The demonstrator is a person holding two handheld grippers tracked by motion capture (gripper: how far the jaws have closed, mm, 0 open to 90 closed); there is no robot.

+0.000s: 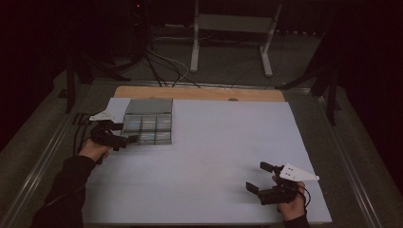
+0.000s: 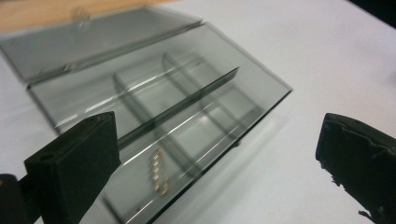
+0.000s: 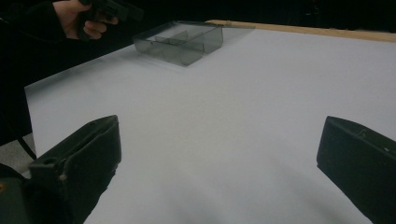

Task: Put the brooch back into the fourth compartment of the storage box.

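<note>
At the sheet's far-left corner, clear box (image 1: 148,127), left gripper (image 1: 124,139) fingers spread — right gripper (image 1: 259,176) released, bare sheet around.

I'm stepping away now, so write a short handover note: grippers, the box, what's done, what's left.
Left gripper: open, holding nothing, at the near left edge of the clear compartment box.
Right gripper: open, holding nothing, over bare white table at near right.
Box: far left, lid open.
Done: a small chain lies in one compartment.
Left: probably closing the lid.
</note>
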